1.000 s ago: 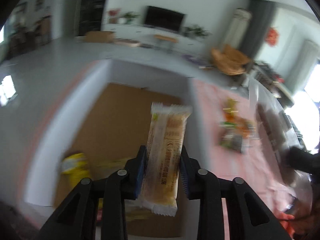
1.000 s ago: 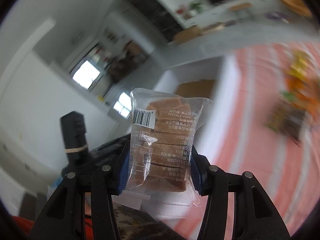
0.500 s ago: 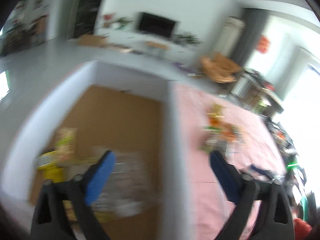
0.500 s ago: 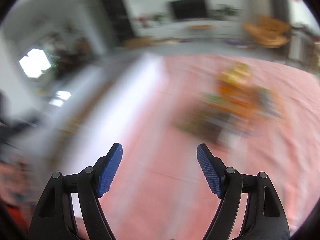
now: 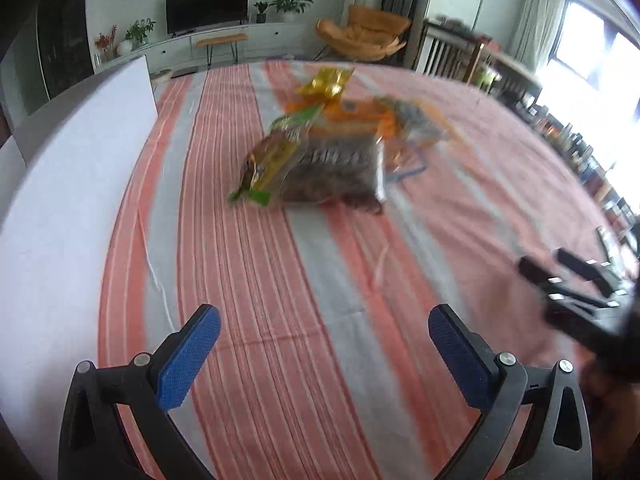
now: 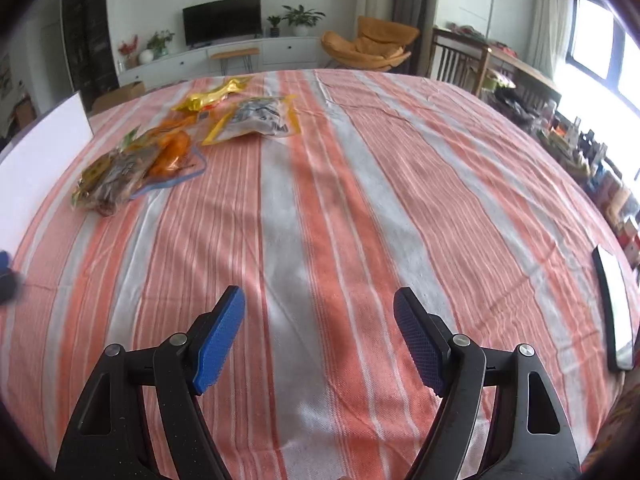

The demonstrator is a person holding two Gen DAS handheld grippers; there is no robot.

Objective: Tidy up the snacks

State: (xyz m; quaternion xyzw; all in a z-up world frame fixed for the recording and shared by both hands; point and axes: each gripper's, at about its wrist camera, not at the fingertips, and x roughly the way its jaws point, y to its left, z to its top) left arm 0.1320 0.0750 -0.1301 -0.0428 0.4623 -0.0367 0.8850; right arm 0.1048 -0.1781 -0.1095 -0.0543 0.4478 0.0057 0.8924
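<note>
A small heap of snack packets (image 5: pixel 320 152) lies on the striped tablecloth ahead of my left gripper (image 5: pixel 324 344), which is open and empty above the cloth. The heap holds a dark packet (image 5: pixel 336 172), a green-and-yellow packet (image 5: pixel 276 152) and a gold packet (image 5: pixel 326 80). In the right wrist view the same heap (image 6: pixel 132 168) lies far left, with a clear yellow-edged bag (image 6: pixel 258 118) and a gold packet (image 6: pixel 212 96) behind it. My right gripper (image 6: pixel 320 336) is open and empty, well short of the snacks.
The white wall of a box (image 5: pixel 72 184) runs along the table's left side, also in the right wrist view (image 6: pixel 36 160). A phone or tablet (image 6: pixel 614 312) lies at the right edge. My right gripper's body (image 5: pixel 580 300) shows at right in the left view.
Both grippers let go of their snack packets over the box, opened, and swung right toward the heap on the tablecloth.
</note>
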